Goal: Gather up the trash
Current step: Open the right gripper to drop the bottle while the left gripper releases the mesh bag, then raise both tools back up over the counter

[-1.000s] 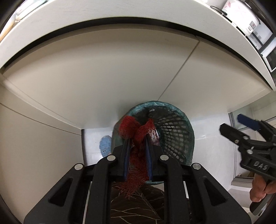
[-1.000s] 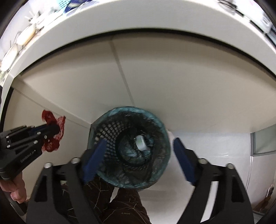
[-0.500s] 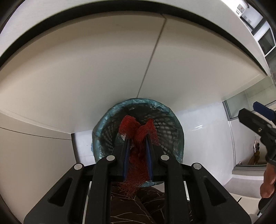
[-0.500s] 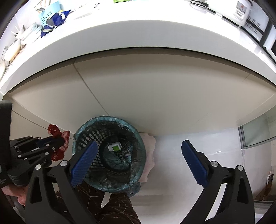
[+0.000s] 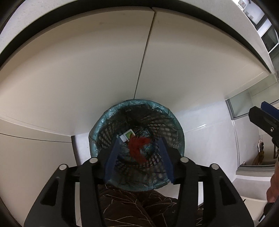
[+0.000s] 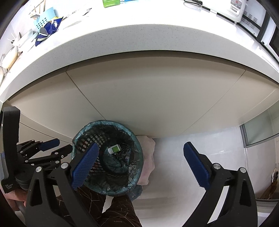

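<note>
Left gripper (image 5: 138,153) over mesh bin (image 5: 171,120), jaws opening, nothing between them. Red net scrap (image 5: 137,145) loose inside bin, beside small white-green carton (image 5: 128,135). Right gripper (image 6: 140,164) jaws spread wide, empty, beside bin by cabinet front (image 6: 157,97).

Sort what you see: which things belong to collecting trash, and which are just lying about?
Job: bin, red netting inside it, small carton, left gripper opening.
Lying about: green box, blue packet, pink cloth.
</note>
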`<state>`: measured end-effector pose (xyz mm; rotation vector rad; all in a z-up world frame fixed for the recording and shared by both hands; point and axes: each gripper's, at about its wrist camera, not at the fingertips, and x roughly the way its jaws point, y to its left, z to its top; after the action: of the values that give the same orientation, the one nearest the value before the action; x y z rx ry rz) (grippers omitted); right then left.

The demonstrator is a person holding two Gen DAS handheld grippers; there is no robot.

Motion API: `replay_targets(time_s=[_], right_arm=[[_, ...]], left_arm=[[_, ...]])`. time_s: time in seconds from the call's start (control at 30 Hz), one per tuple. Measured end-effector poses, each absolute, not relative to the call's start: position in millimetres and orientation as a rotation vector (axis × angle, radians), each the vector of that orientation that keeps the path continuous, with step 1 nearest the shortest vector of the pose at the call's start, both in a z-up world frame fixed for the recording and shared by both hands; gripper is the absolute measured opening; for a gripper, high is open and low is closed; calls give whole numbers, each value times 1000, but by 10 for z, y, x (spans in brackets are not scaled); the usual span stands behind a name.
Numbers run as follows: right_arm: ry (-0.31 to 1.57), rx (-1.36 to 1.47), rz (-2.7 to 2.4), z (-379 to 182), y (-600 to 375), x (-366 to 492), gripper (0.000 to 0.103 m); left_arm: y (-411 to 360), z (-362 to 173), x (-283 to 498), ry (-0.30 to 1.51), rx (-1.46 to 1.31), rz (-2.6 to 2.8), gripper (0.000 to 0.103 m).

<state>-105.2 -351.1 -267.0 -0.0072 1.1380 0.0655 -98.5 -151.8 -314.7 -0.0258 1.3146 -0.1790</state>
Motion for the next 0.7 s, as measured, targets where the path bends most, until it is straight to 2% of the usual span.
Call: replay_targets(time_s=[0.07,0.13,0.23,0.33,0.37,0.43,0.7], right_arm=[[1140,-11,66,-2685,-3507,-1044,94],[1146,-12,69,-2699,-3507,-1024,94],[1143,-5,68,-2712,-3517,-998,94],[1138,-10,68,-2688,-3516,-974,94],[1133,-14,68,-2669,-3511,-969,94],[1121,-24,69,-2617,-3498,-965,94],[1076,-92,60,-2377,-3400,-943,94]], left_arm=[[-1509,-3145,-990,1312,-29,-170,60],[-1498,-3140,-1000,1309,-42,-171,62],[-1468,-3119,-994,1297,-48,-165,71],[-1434,-3084,-991,1284,-52,-157,82],[-1416,-3058,-993,1277,-54,-150,89],[-1369,-2988,-997,1251,-51,-146,95],[-1068,-2607,-1006,1206,-37,-118,97]])
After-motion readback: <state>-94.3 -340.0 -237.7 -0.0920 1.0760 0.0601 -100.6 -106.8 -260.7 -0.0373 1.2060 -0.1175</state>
